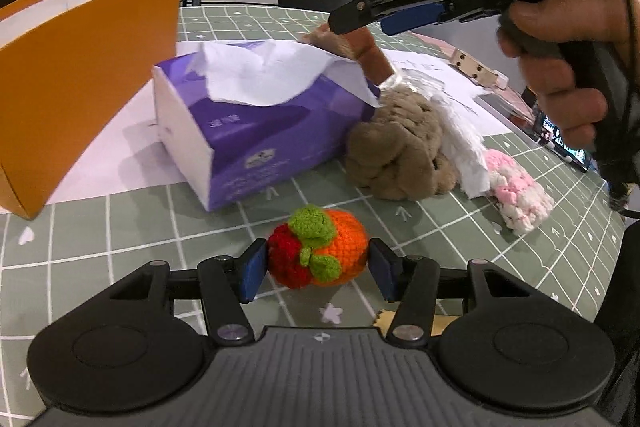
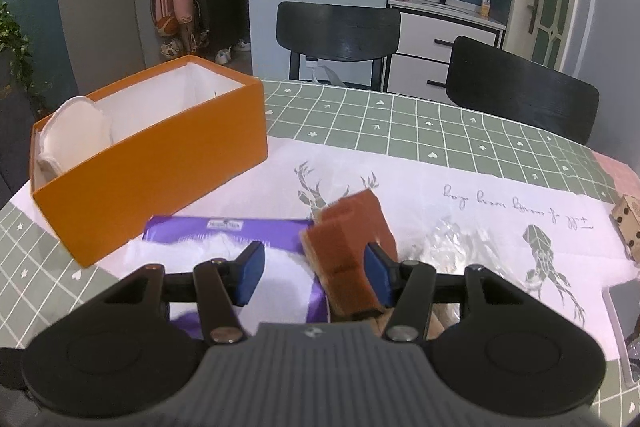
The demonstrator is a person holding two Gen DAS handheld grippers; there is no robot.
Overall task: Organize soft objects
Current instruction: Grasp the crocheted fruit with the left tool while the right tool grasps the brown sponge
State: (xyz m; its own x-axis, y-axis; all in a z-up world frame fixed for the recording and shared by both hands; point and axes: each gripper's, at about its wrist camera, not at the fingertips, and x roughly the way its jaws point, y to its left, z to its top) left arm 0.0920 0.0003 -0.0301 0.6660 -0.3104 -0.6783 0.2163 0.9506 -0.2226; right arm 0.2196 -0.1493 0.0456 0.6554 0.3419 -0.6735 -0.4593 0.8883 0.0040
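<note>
Both claws are matte black with blue pads on their fingertips and silver screws at the linkage pivots. The left claw [image 1: 318, 263] fills the lower frame; the right claw [image 1: 362, 21], upper right, bears raised "DAS" lettering and a pink-red label.

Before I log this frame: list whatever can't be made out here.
- Left view: orange box interior, hidden by its near wall.
- Right view: brown block blurred; whether the right tongs grip it is unclear.
- Left view: plush partly behind the tissue box.
- Left view: underside of the fruit in the left tongs.
</note>
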